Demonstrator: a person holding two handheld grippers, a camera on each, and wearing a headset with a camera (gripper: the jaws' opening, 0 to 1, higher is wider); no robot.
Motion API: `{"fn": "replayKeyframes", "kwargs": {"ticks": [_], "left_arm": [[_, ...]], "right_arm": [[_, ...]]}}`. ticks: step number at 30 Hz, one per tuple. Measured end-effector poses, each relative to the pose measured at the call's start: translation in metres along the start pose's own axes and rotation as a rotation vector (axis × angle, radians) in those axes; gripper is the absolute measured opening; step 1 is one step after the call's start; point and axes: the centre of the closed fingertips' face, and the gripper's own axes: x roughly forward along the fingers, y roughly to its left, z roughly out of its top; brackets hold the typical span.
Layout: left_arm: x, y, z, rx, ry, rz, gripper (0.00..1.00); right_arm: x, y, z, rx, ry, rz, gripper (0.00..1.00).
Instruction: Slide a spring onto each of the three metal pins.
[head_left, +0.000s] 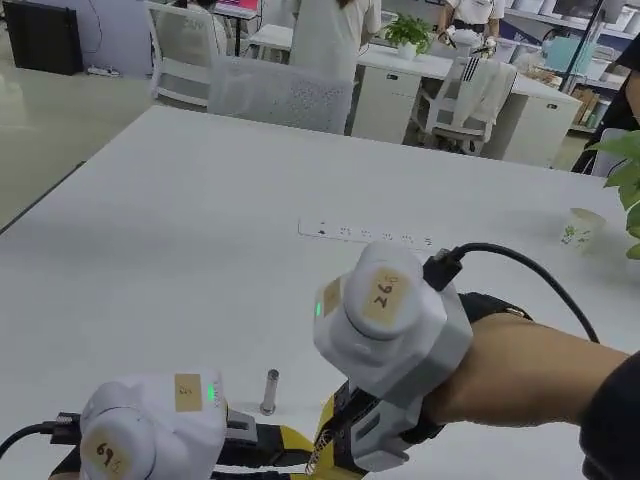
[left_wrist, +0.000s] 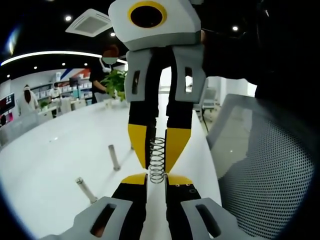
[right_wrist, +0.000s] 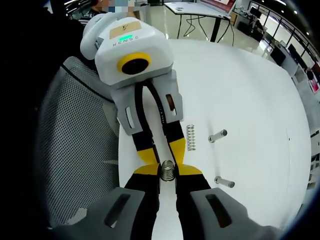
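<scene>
Steel spring (left_wrist: 157, 155), centre frame, pinched by right gripper (right_wrist: 168, 172) and left gripper (left_wrist: 156, 177) tip-to-tip; likely regrip step, next needs lining over bare pin (left_wrist: 114, 156).

The head view looks down and forward from above the table's (head_left: 200, 220) near edge, toward far desks. The left gripper view sits low over the tabletop and faces the right gripper (left_wrist: 158, 165) head-on, very near. The right gripper view looks back and down at the left gripper (right_wrist: 164, 164). Both share the spring (left_wrist: 157, 160) (right_wrist: 168, 171) and two pins (left_wrist: 114, 157) (right_wrist: 218, 135).
</scene>
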Motion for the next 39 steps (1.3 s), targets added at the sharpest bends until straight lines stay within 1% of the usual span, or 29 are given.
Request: {"fn": "replayKeyframes", "kwargs": {"ticks": [4, 8, 10, 14, 16, 20, 24, 29, 32, 39], "left_arm": [[-0.002, 0.003, -0.004, -0.010, 0.005, 0.013, 0.11], [-0.007, 0.009, -0.010, -0.031, 0.014, 0.037, 0.19], [-0.010, 0.011, -0.012, -0.038, 0.016, 0.047, 0.20], [-0.018, 0.019, -0.017, -0.064, 0.016, 0.080, 0.27], [-0.022, 0.023, -0.019, -0.071, 0.017, 0.095, 0.29], [-0.030, 0.030, -0.021, -0.090, 0.013, 0.128, 0.34], [-0.034, 0.036, -0.022, -0.101, 0.006, 0.149, 0.38], [-0.039, 0.040, -0.024, -0.110, 0.005, 0.170, 0.41], [-0.043, 0.044, -0.027, -0.119, 0.006, 0.185, 0.42], [-0.050, 0.050, -0.030, -0.130, 0.006, 0.212, 0.45]], "right_arm": [[-0.002, -0.003, -0.003, 0.010, 0.001, -0.007, 0.08], [-0.005, -0.006, -0.008, 0.021, 0.004, -0.016, 0.08], [-0.006, -0.006, -0.010, 0.027, 0.005, -0.016, 0.08], [-0.009, -0.009, -0.015, 0.040, 0.004, -0.025, 0.08], [-0.010, -0.011, -0.018, 0.048, 0.004, -0.029, 0.08], [-0.014, -0.014, -0.025, 0.066, 0.006, -0.039, 0.08], [-0.018, -0.017, -0.032, 0.083, 0.007, -0.048, 0.08], [-0.024, -0.020, -0.039, 0.103, 0.006, -0.058, 0.08], [-0.029, -0.025, -0.045, 0.124, 0.005, -0.072, 0.08], [-0.042, -0.035, -0.058, 0.158, 0.005, -0.102, 0.08]]}}
